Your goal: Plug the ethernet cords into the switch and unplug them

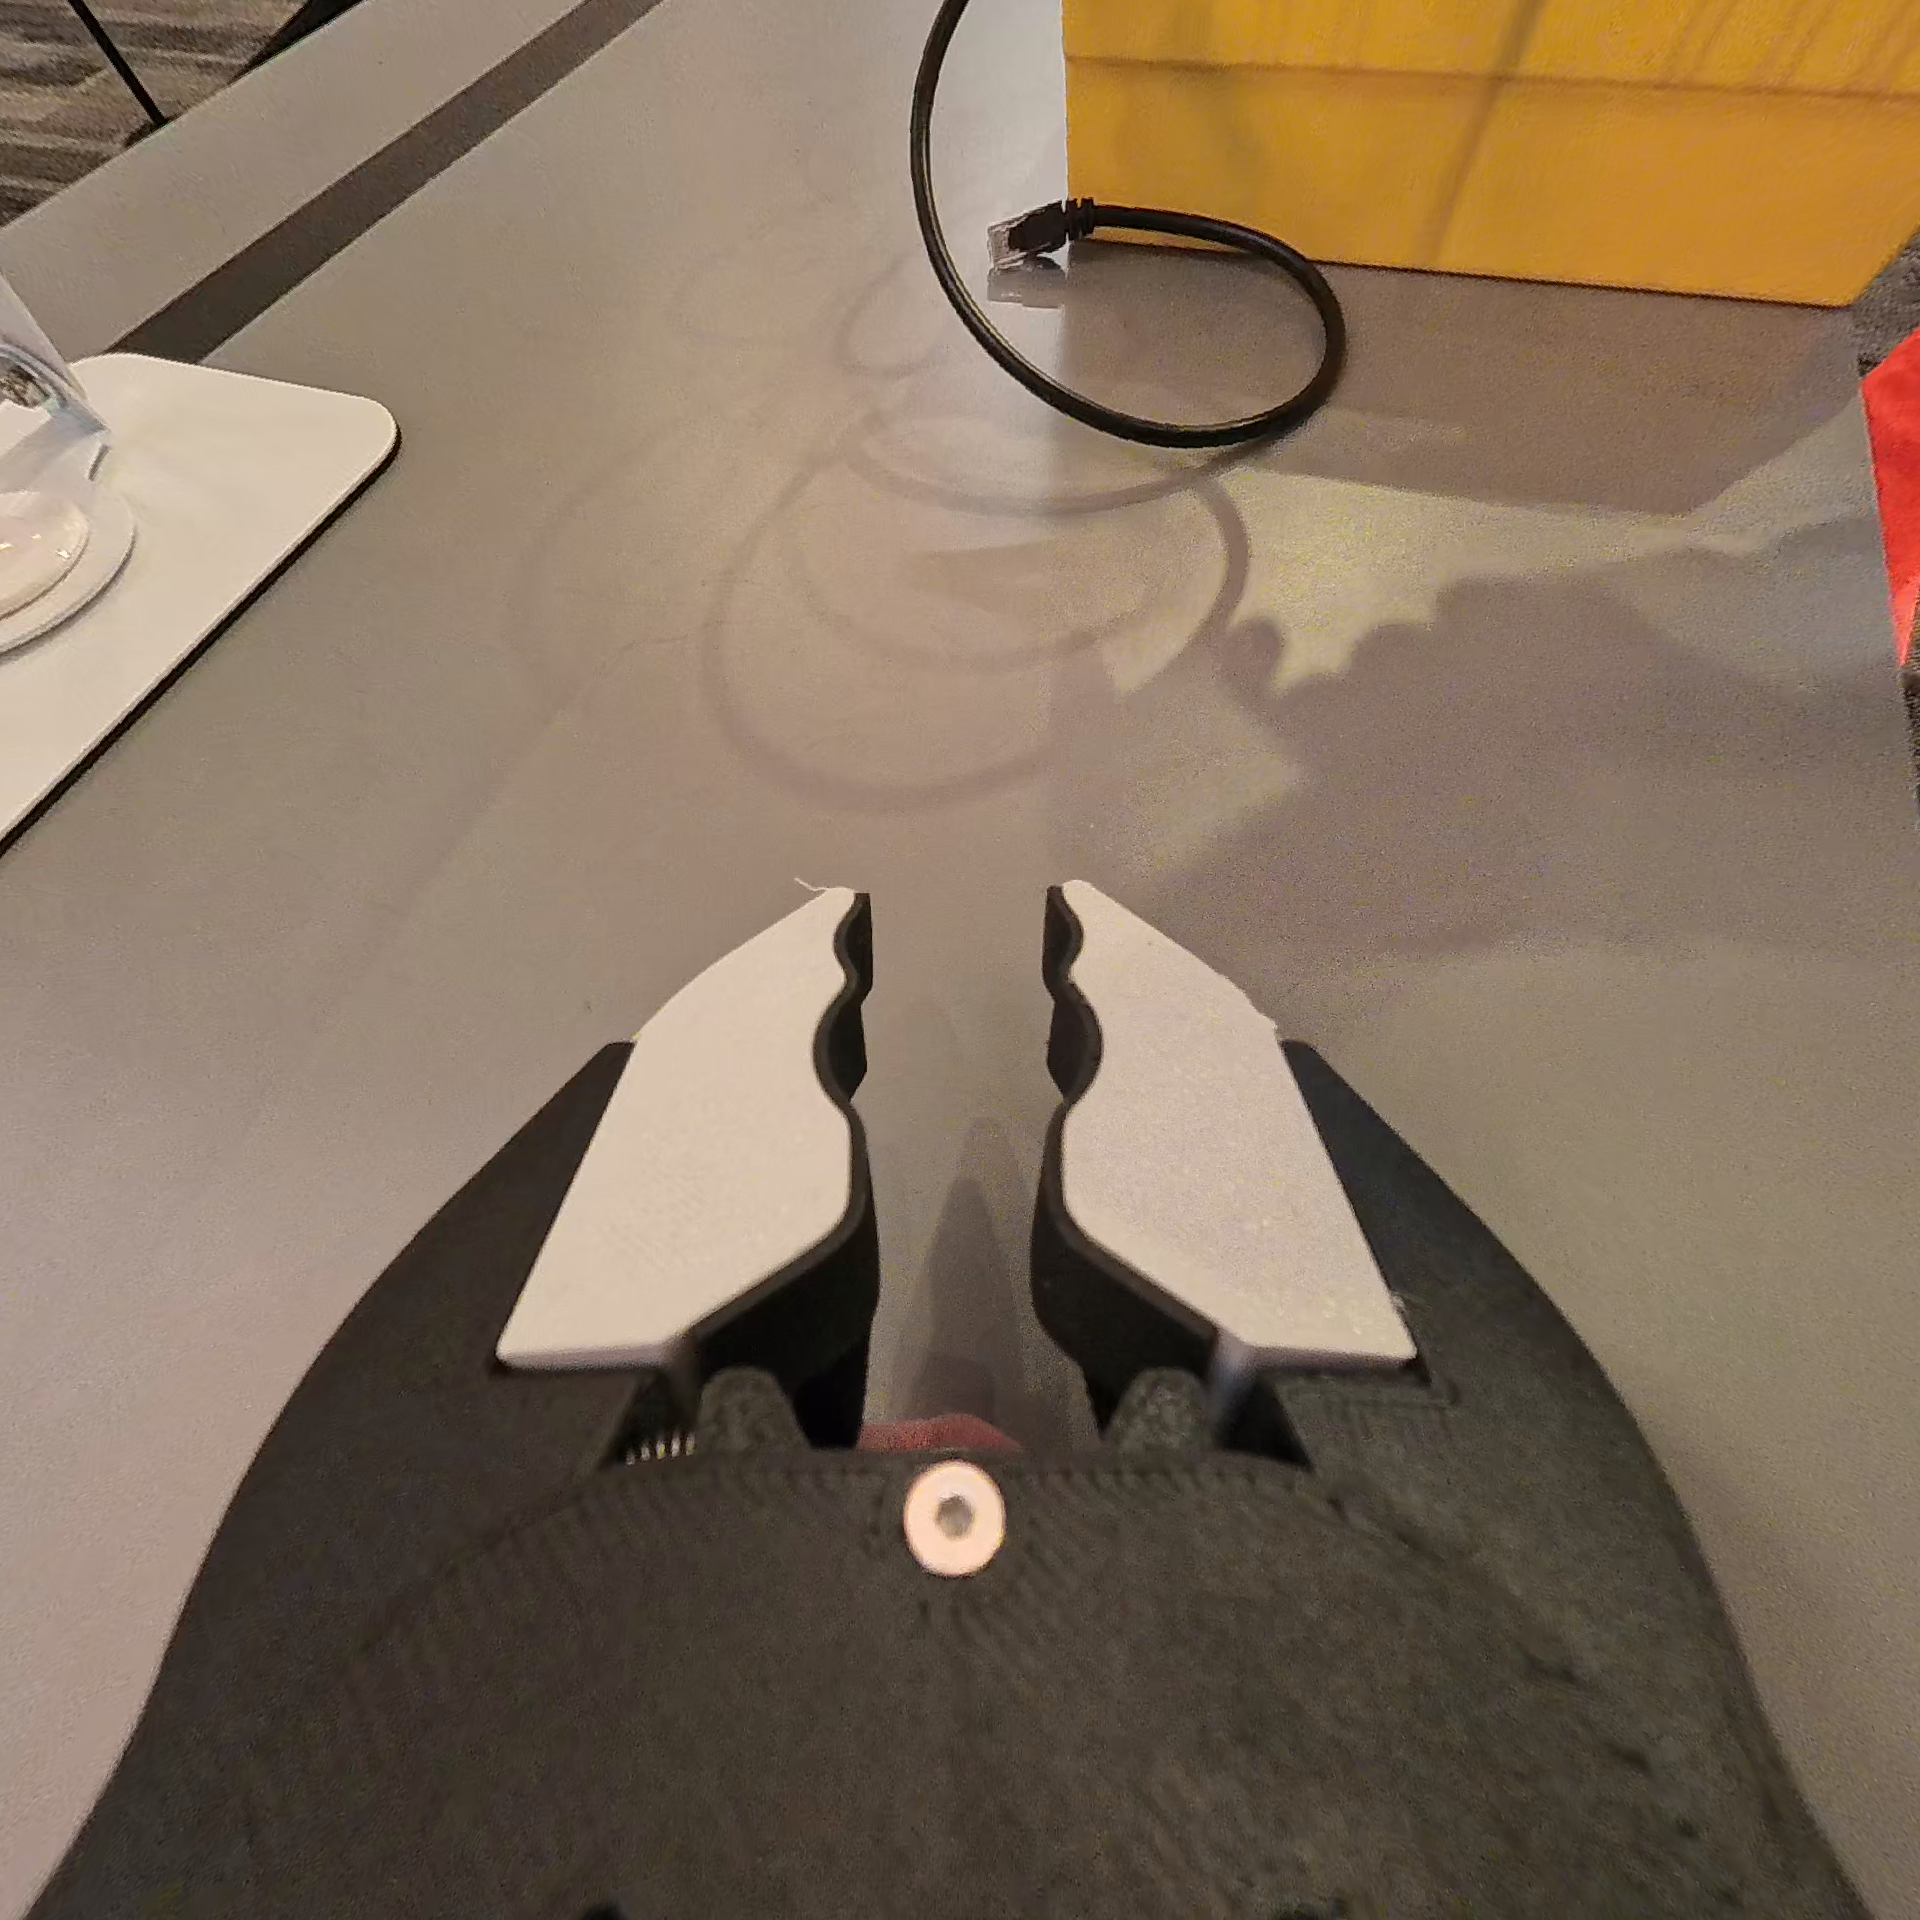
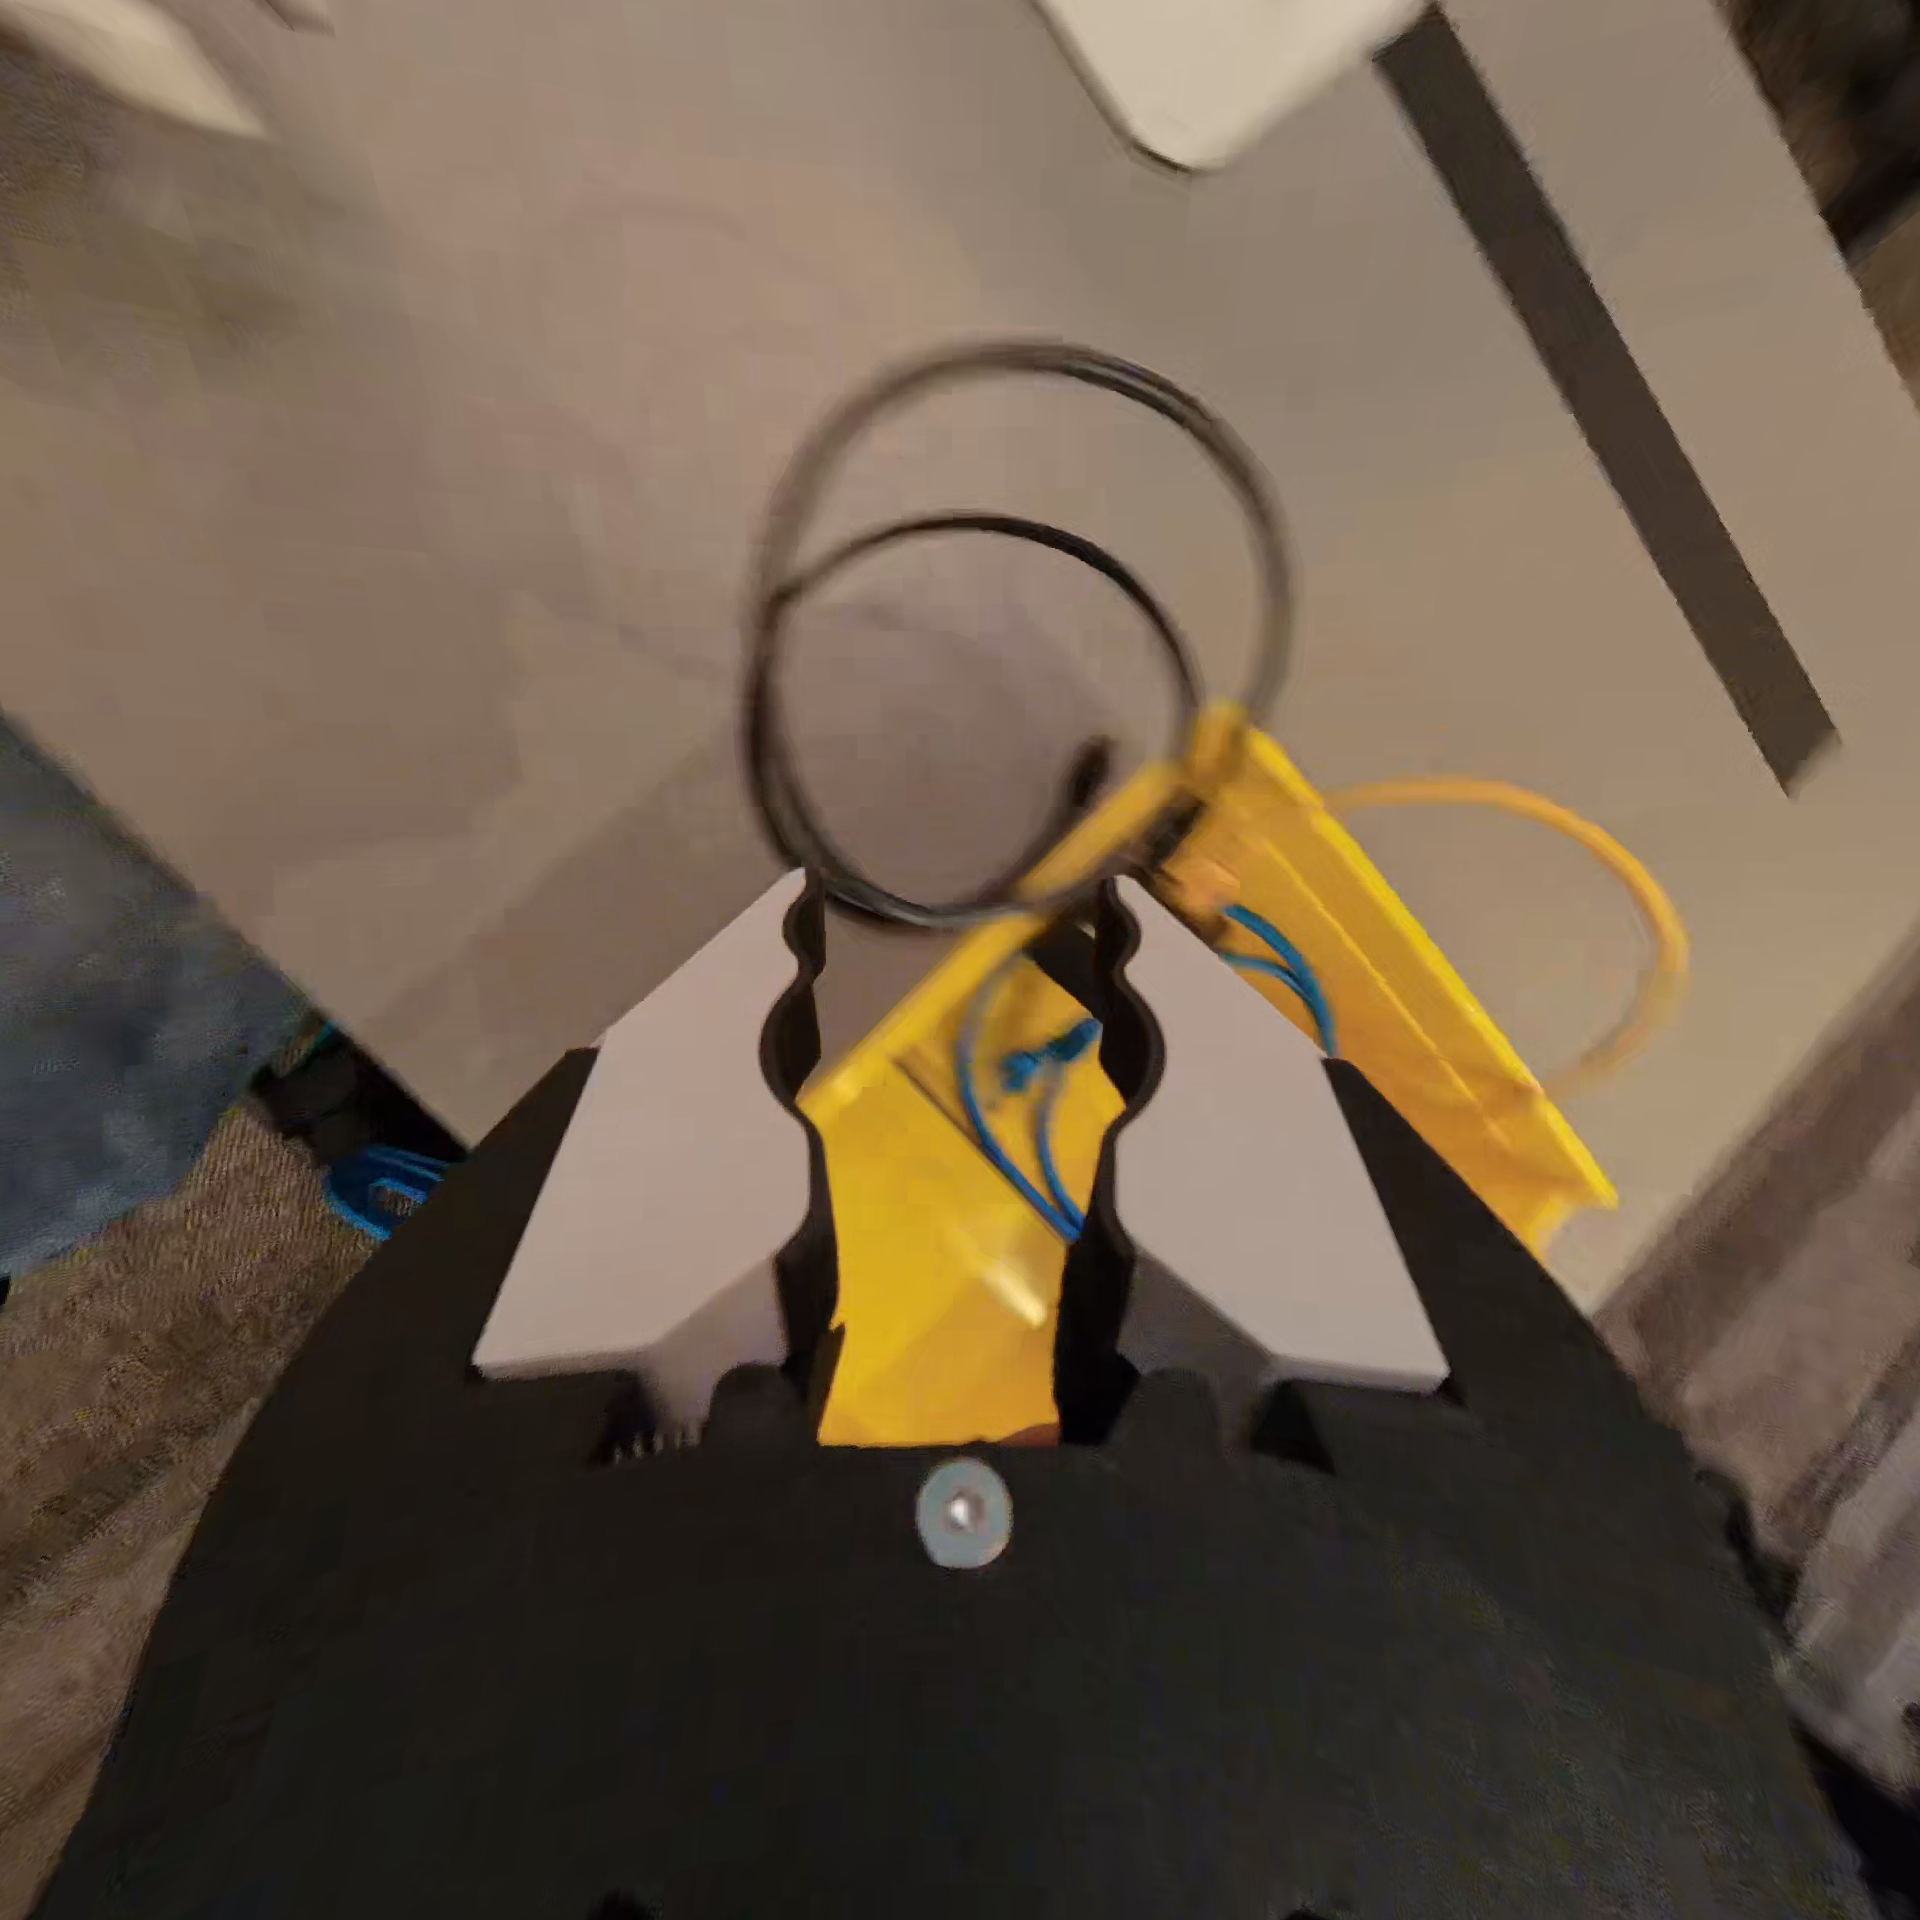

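A black ethernet cord (image 1: pixel 1143 416) lies in a loop on the grey table (image 1: pixel 520 623), its loose plug (image 1: pixel 1023 234) beside a yellow box (image 1: pixel 1455 135). My left gripper (image 1: pixel 956 914) is open and empty, low over the table, well short of the cord. The right wrist view is blurred and looks down from above. My right gripper (image 2: pixel 961 904) is open and empty above the yellow box (image 2: pixel 1351 935). Blue cords (image 2: pixel 1288 966) lie inside the box. The black cord (image 2: pixel 1039 358) coils in two loops just beyond the fingertips, its plug (image 2: pixel 1091 764) by the box's corner.
A white mat (image 1: pixel 208 488) with a clear glass (image 1: pixel 42 468) sits at the left. A red object (image 1: pixel 1896 499) shows at the right edge. A thin yellow cord (image 2: pixel 1652 914) loops out behind the box. The table edge and carpet (image 2: pixel 156 1299) are close below. My hands' fingertips stand some 30 cm from each other.
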`<move>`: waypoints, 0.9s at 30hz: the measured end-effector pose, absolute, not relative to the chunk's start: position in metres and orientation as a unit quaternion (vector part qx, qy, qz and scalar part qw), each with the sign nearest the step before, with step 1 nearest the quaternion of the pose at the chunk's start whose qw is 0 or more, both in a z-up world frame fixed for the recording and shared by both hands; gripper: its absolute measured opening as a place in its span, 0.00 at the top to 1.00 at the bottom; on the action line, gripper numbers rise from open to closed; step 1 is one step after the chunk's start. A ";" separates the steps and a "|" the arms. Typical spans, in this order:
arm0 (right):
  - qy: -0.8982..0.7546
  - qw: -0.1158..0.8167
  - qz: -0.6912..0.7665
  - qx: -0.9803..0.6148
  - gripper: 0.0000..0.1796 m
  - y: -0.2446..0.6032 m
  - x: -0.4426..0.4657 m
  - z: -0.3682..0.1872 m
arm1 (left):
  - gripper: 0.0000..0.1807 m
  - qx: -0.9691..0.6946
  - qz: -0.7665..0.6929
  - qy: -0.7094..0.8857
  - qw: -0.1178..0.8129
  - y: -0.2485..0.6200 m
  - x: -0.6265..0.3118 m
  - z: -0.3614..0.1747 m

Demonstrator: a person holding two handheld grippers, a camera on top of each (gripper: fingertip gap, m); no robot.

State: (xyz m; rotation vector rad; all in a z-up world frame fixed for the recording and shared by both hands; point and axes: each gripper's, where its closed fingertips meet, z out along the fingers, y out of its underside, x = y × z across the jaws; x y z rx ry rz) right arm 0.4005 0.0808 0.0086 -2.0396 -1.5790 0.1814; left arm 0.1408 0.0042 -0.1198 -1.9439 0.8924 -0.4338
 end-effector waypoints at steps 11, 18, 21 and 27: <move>-0.627 0.169 -0.030 -0.760 0.62 0.049 0.341 -0.114 | 0.82 -0.786 -0.172 0.366 0.468 0.000 0.141 -0.118; -0.598 0.101 -0.003 -0.795 0.77 0.059 0.331 -0.155 | 0.82 -0.784 -0.172 0.370 0.468 0.000 0.141 -0.118; -0.586 0.077 0.044 -0.805 0.84 0.059 0.325 -0.157 | 0.82 -0.783 -0.176 0.368 0.470 -0.001 0.141 -0.117; -0.608 0.066 0.072 -0.788 0.98 0.059 0.318 -0.157 | 0.82 -0.783 -0.177 0.368 0.470 -0.001 0.141 -0.117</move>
